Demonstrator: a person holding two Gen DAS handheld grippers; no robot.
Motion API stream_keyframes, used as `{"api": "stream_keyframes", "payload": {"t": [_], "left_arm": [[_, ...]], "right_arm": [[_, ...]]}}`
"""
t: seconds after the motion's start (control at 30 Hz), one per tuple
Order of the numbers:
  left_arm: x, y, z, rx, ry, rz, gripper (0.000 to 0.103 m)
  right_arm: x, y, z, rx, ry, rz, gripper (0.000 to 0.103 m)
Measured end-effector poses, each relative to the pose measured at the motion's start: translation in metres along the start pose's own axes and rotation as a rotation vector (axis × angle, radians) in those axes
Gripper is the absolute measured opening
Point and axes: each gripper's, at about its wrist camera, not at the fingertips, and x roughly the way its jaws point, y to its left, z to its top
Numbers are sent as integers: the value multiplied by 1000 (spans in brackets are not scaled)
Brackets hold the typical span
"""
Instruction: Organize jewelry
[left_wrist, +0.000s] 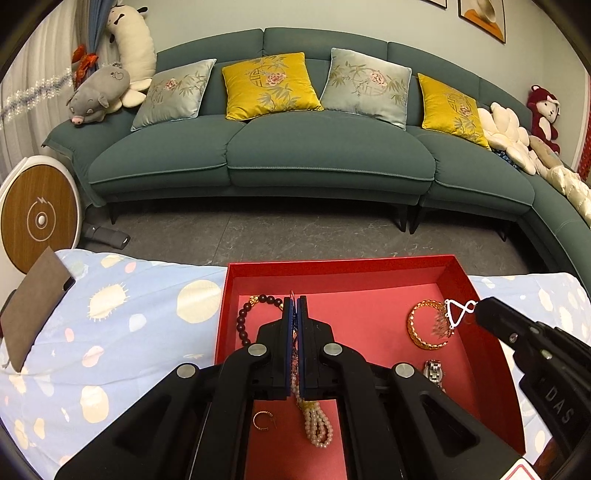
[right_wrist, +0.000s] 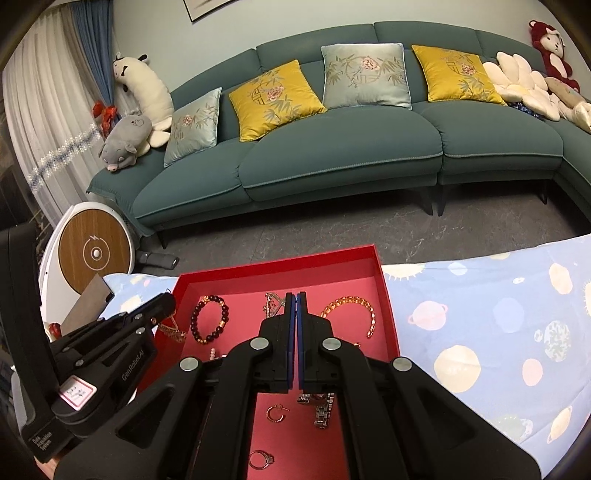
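A surface covered by a pale blue planet-print cloth (right_wrist: 480, 314) is seen beneath both grippers. Directly ahead of them, a red tray (left_wrist: 332, 264) is set on it. A brown pad (left_wrist: 33, 310) lies far left.

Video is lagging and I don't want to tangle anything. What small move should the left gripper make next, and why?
Probably lower the left gripper slightly and open it. Its jaws are shut on the pearl strand, which dangles over bare floor of the red box beside a gold hoop. The right gripper, holding a silver pendant, is off to the side.
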Motion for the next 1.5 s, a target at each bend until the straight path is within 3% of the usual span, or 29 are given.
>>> {"api": "stream_keyframes", "payload": {"t": [0.83, 1.03, 1.5], "left_arm": [[22, -5, -5, 1, 42, 10, 0], [25, -6, -7, 5, 50, 28, 5], [11, -3, -2, 9, 47, 42, 9]], "right_arm": [[26, 9, -7, -6, 52, 5, 0], [28, 8, -8, 3, 52, 1, 3], [19, 11, -4, -2, 35, -10, 4]]}}
